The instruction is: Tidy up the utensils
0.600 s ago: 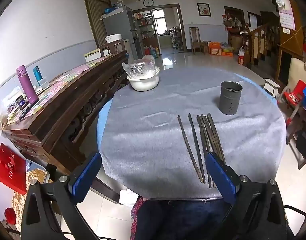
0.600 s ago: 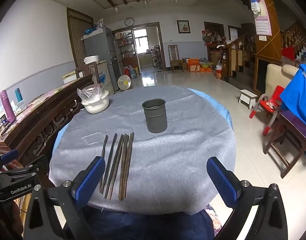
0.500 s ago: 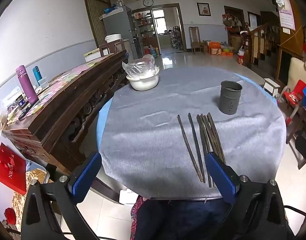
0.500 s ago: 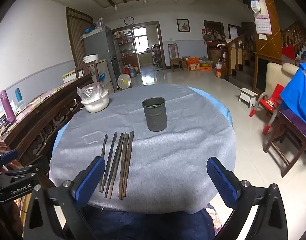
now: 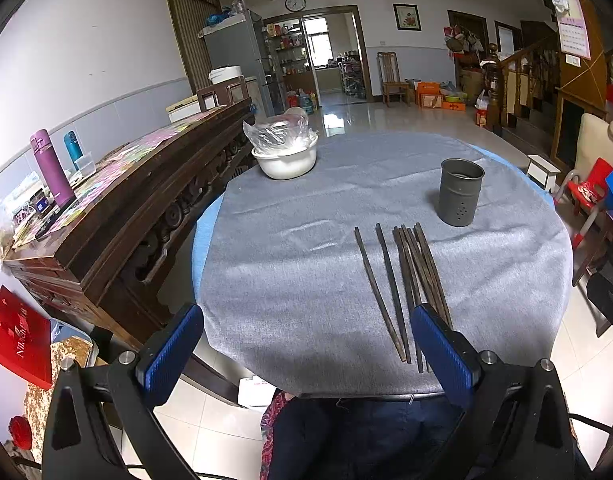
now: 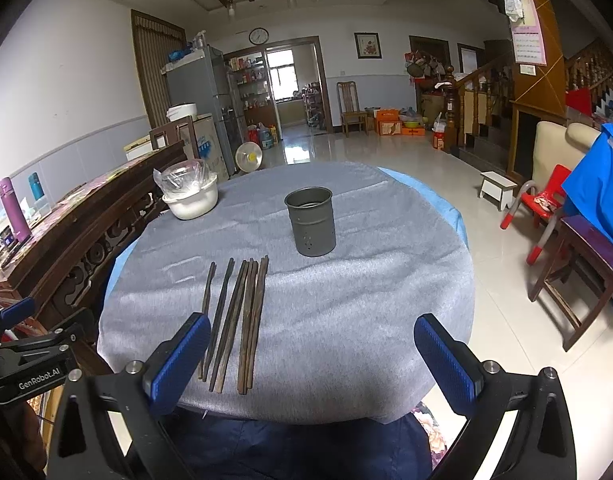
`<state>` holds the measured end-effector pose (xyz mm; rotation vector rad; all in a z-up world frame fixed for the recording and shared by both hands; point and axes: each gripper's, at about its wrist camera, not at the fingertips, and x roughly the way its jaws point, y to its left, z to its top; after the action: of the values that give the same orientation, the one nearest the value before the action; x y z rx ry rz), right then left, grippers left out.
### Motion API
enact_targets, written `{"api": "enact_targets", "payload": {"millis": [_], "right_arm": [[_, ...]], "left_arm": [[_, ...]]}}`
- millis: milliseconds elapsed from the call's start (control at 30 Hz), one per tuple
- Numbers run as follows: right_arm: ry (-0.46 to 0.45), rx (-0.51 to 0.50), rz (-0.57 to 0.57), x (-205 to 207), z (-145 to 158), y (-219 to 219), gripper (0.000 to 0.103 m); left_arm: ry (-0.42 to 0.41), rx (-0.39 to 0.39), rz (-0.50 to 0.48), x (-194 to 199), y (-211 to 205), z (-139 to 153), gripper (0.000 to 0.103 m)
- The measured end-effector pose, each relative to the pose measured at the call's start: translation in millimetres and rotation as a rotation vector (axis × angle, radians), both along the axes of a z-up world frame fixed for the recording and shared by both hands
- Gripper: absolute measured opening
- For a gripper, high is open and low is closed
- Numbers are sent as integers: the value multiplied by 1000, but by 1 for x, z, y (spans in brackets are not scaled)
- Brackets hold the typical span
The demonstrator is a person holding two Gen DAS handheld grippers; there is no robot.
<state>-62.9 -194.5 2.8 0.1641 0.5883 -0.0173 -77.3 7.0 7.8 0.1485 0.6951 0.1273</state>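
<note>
Bowl: a white bowl (image 5: 287,162) covered with plastic film is seen far ahead-left of the gripper.
Sideboard: a purple flask (image 5: 52,168) is carried, well left.

A lived-in home: fridge (image 6: 194,92), staircase (image 6: 478,92), wall clock (image 6: 258,35), dining table (image 6: 386,280).

A glossy tiled floor (image 6: 386,152) is seen running to a doorway (image 6: 290,84) lit by daylight. White walls are hung with a clock (image 6: 258,35) (above the doorway) and a framed picture (image 6: 367,45). A carved wooden sideboard (image 5: 118,216) is set along the left wall.
</note>
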Motion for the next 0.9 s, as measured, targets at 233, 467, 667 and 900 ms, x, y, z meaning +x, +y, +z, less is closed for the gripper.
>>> {"api": "enact_targets", "payload": {"millis": [233, 467, 667, 900], "right_arm": [[5, -5, 2, 0, 1, 1, 103], [10, -9, 4, 1, -1, 3, 103], [24, -23, 4, 1, -2, 2, 103], [80, -57, 10, 5, -1, 3, 103]], "left_arm": [[2, 1, -1, 0, 0, 0, 103], [2, 1, -2, 0, 1, 0, 103], [5, -1, -5, 1, 0, -1, 103], [8, 1, -7, 2, -1, -1, 103]]}}
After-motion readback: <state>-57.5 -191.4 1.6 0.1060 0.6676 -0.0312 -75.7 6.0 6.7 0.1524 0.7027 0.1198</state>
